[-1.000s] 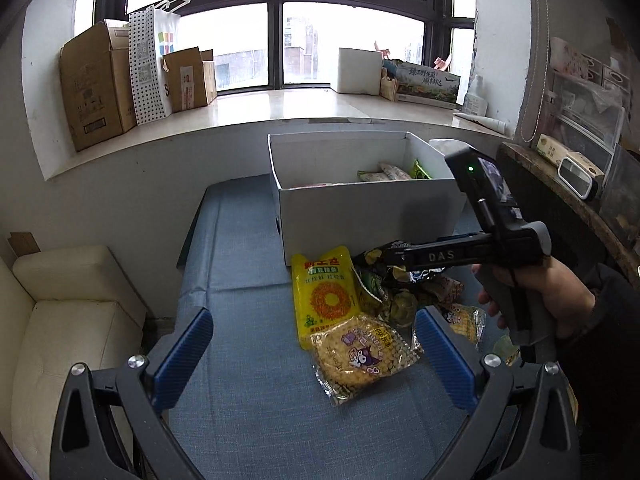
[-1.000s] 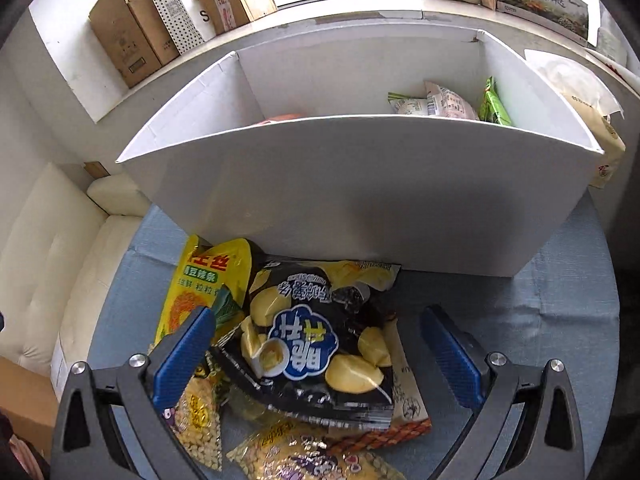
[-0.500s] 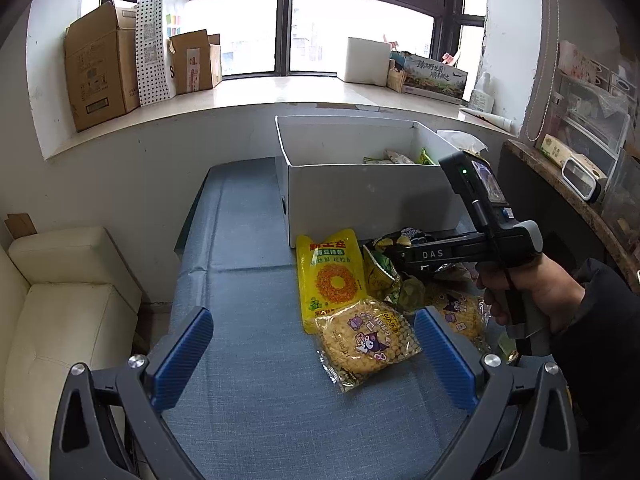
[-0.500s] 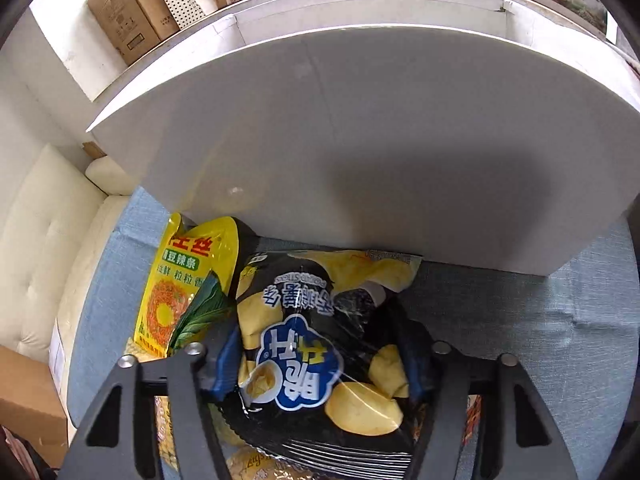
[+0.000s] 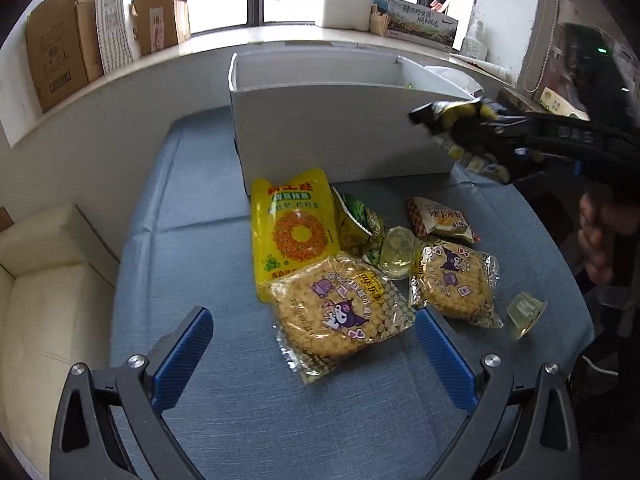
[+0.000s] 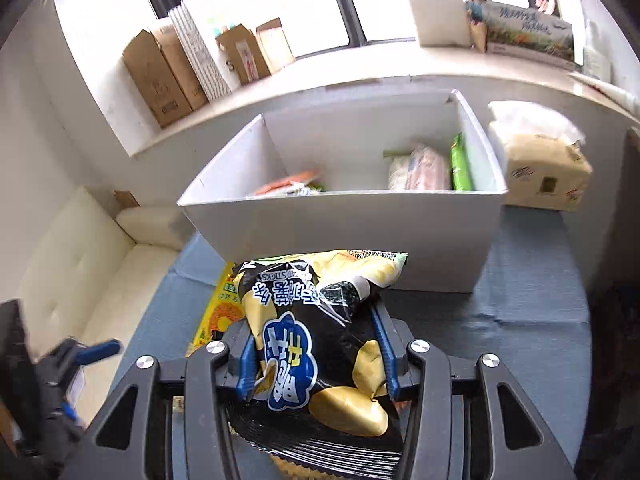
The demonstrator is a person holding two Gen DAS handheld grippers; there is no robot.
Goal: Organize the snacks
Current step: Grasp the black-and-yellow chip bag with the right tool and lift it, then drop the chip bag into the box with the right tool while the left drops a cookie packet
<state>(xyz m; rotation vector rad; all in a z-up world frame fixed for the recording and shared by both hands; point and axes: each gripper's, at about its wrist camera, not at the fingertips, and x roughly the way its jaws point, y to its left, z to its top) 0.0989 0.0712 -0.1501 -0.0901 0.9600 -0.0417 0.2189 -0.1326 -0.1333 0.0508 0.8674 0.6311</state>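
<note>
My right gripper (image 6: pixel 316 346) holds a black chip bag (image 6: pixel 316 340); its jaws are still closing, and the blue pads press into the bag's sides. The bag (image 5: pixel 452 116) hangs clear of the table, in front of the white box (image 6: pixel 340 224). Some packets lie inside that box. My left gripper (image 5: pixel 312 320) is open just above a round cracker pack (image 5: pixel 336 312), whose near end lies between the blue fingers. A yellow bag (image 5: pixel 294 224) lies flat behind the pack, near the box (image 5: pixel 340 132).
On the blue cloth lie a second cracker pack (image 5: pixel 456 284), a green packet (image 5: pixel 356 220), an orange packet (image 5: pixel 440 218) and two jelly cups (image 5: pixel 398 248). A cream sofa (image 5: pixel 48 280) borders the table's left. A tissue pack (image 6: pixel 544 172) sits right of the box.
The right gripper's jaws closed on the black chip bag and lifted it off the pile toward the box. The left gripper sank closer to the round cracker pack.
</note>
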